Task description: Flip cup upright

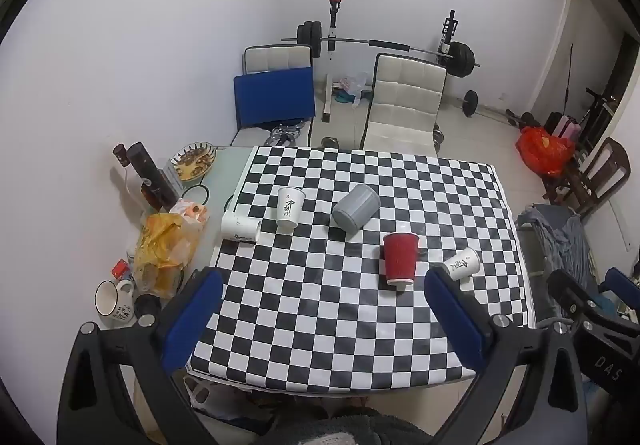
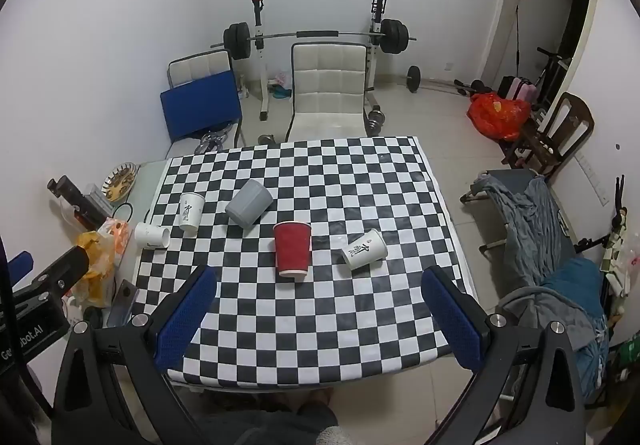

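Note:
On the checkered tablecloth [image 1: 344,317] [image 2: 320,309] stand a red ribbed paper cup [image 1: 399,259] [image 2: 292,249] and a white printed cup [image 1: 289,206] [image 2: 189,211]. Whether these stand mouth up or mouth down I cannot tell. A grey cup [image 1: 356,209] [image 2: 249,203] lies tilted on its side. Two white paper cups lie on their sides: one at the right [image 1: 462,263] [image 2: 364,249], one at the left cloth edge [image 1: 239,227] [image 2: 151,235]. My left gripper [image 1: 320,309] and right gripper [image 2: 320,305] are both open and empty, above the near table edge.
Left of the cloth are a yellow bag [image 1: 164,253], a mug [image 1: 114,299], dark bottles [image 1: 150,177] and a bowl of food [image 1: 194,161]. Two chairs [image 1: 404,101] and a barbell rack [image 1: 384,45] stand behind the table. A cot with clothes [image 2: 540,229] is at the right.

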Demonstrator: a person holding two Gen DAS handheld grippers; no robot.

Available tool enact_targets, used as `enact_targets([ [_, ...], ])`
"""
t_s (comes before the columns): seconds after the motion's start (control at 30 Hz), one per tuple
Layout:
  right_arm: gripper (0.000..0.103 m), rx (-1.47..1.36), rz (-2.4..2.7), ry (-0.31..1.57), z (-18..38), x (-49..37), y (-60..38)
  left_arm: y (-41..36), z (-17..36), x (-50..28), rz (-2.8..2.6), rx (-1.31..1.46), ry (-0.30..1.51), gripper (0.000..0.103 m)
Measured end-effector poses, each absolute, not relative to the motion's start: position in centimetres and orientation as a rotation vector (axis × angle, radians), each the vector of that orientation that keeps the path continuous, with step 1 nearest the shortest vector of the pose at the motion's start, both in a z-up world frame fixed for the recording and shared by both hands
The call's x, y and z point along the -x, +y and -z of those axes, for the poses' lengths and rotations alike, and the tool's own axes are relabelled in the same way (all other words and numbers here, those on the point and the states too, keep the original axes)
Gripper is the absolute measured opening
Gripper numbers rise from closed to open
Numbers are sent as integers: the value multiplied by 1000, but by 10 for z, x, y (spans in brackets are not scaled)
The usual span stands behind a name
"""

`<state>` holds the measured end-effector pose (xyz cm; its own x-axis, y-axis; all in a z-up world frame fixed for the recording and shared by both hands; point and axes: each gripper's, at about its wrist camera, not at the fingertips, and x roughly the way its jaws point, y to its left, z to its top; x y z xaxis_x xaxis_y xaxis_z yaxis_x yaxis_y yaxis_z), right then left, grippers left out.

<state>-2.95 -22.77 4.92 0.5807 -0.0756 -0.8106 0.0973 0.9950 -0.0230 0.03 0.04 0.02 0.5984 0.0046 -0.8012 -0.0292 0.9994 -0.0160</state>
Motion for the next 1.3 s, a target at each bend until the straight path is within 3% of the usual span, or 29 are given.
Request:
enact_targets([
  [1.3,103,-10,108,941,-56,38,-225,1,0,0,-13,24,927,103],
])
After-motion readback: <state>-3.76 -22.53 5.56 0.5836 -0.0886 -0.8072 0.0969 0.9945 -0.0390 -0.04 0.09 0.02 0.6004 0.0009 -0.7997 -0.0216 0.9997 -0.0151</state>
